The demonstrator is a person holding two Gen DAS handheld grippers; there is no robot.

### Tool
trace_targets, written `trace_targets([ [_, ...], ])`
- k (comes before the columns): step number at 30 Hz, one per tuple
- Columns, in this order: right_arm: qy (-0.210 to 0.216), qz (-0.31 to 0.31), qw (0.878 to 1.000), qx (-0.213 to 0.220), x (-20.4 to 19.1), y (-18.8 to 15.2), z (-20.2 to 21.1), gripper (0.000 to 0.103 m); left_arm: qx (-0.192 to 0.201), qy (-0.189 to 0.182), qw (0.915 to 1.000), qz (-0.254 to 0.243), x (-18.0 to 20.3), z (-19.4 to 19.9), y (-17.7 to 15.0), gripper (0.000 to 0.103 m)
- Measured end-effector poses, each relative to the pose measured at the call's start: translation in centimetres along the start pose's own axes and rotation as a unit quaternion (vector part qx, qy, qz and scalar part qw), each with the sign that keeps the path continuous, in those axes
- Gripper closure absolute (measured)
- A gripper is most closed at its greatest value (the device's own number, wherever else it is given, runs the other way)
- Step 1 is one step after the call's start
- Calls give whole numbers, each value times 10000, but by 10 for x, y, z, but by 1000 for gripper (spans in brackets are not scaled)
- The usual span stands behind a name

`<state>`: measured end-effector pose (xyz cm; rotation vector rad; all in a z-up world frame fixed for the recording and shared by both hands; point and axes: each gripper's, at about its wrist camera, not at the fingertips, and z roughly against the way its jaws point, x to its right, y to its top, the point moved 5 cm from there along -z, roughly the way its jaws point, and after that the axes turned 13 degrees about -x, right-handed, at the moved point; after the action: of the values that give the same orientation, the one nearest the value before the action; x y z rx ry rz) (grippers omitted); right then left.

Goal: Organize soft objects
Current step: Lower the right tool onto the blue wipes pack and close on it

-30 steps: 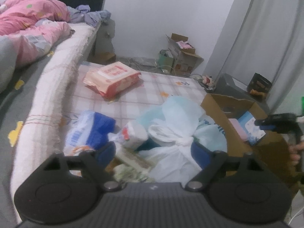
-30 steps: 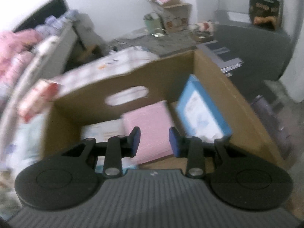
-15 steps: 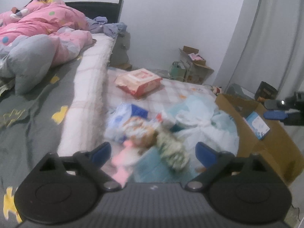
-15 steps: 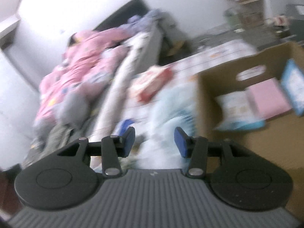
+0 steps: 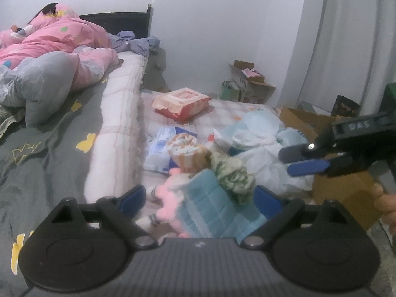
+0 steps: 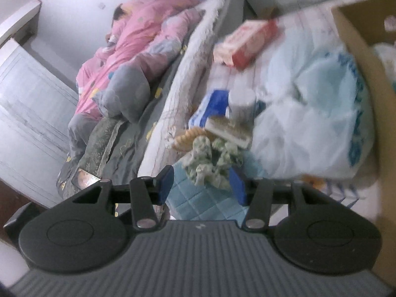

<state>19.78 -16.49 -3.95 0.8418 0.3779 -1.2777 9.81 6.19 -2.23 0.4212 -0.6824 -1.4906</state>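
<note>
A pile of soft things lies on the checked mat beside the bed: a blue quilted cloth [image 5: 210, 208], a pink plush [image 5: 170, 198], a green-and-white crumpled cloth [image 5: 232, 173] and an orange striped roll [image 5: 184, 148]. My left gripper [image 5: 199, 198] is open, its jaws wide on either side of the blue cloth. My right gripper [image 6: 201, 184] is open above the green cloth [image 6: 210, 160] and the blue cloth [image 6: 205, 200]. It also shows at the right in the left wrist view [image 5: 305, 159].
A cardboard box [image 5: 341, 180] stands to the right of the pile. White and pale blue plastic bags [image 5: 259, 143] lie by it. A red-and-pink packet [image 5: 182, 102] and a blue-white packet [image 5: 160, 151] lie on the mat. The bed [image 5: 49, 136] with pink bedding is at the left.
My left gripper has pulled back from the bags, so the cloth pile is now between its jaws. My right gripper has swung left from over the box to above the pile.
</note>
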Motion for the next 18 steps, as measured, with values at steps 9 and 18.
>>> trace_targets([
  [9,275,-161,9995,-36,-19,65,-15,52,57,156,9978,636,-49,-15,67,19],
  [18,-259,-52,9969,-744,-37,159,-94,52,-740,269,9968,140,-63,-92,118,36],
])
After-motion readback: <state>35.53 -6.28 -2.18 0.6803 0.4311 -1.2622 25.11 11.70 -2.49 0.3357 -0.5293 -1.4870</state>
